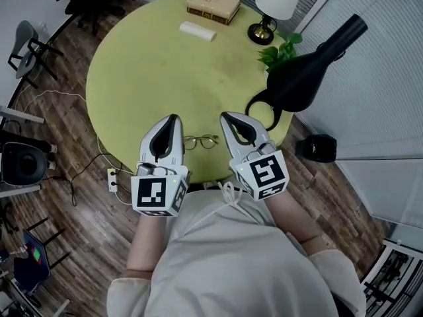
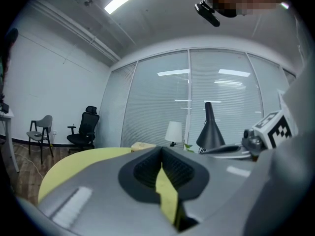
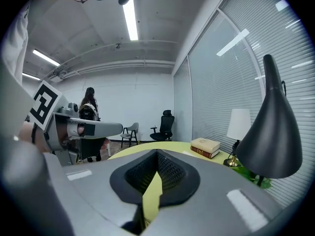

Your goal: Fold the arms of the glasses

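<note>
A pair of thin wire-framed glasses (image 1: 200,141) lies on the round yellow-green table (image 1: 145,71), close to its near edge. It looks compact, but I cannot tell how its arms stand. My left gripper (image 1: 173,119) hovers just left of the glasses and my right gripper (image 1: 226,116) just right of them, both raised off the table and pointing away from the person. Both are shut with nothing between the jaws. In the left gripper view the left gripper's tips (image 2: 161,151) meet, and the right gripper view shows the right gripper's tips (image 3: 156,154) together too. Neither gripper view shows the glasses.
At the table's far side lie a book (image 1: 213,5) and a white oblong case (image 1: 197,31), with a white-shaded lamp (image 1: 277,2) and a small plant (image 1: 281,51) to the right. A large black vessel (image 1: 310,71) stands at the right rim. Office chairs (image 1: 30,48) stand on the floor at the left.
</note>
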`<move>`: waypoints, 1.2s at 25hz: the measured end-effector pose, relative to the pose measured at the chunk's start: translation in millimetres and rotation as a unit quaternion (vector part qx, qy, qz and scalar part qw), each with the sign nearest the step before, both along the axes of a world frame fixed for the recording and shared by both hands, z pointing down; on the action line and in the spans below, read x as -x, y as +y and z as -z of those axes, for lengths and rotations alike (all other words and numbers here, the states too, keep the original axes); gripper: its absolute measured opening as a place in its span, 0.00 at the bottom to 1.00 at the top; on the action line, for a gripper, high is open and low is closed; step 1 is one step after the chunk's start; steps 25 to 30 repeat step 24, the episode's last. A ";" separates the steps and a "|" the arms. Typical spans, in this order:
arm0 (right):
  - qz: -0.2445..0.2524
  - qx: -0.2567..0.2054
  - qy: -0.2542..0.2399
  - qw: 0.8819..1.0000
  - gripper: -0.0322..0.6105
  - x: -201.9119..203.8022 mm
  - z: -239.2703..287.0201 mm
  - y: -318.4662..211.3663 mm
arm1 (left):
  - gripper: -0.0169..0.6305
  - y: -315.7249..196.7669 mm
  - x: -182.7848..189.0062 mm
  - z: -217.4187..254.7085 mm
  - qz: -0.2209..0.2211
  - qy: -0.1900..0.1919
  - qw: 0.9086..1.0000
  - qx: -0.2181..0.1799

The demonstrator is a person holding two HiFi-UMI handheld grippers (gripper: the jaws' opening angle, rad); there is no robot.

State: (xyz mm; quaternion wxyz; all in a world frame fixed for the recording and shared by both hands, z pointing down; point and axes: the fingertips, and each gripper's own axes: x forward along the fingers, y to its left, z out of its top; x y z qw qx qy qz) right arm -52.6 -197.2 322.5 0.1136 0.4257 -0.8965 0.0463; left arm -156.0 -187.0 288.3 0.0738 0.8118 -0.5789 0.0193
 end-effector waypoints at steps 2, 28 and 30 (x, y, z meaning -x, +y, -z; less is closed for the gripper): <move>-0.001 -0.005 0.004 1.000 0.05 1.1 1.5 2.7 | 0.04 3.3 -0.7 0.6 0.000 -0.003 1.000 -0.002; -0.039 -0.032 0.008 0.999 0.05 8.5 7.1 32.2 | 0.04 33.5 11.4 -8.5 -0.008 -0.003 1.000 0.009; -0.039 -0.032 0.008 0.999 0.05 8.5 7.1 32.2 | 0.04 33.5 11.4 -8.5 -0.008 -0.003 1.000 0.009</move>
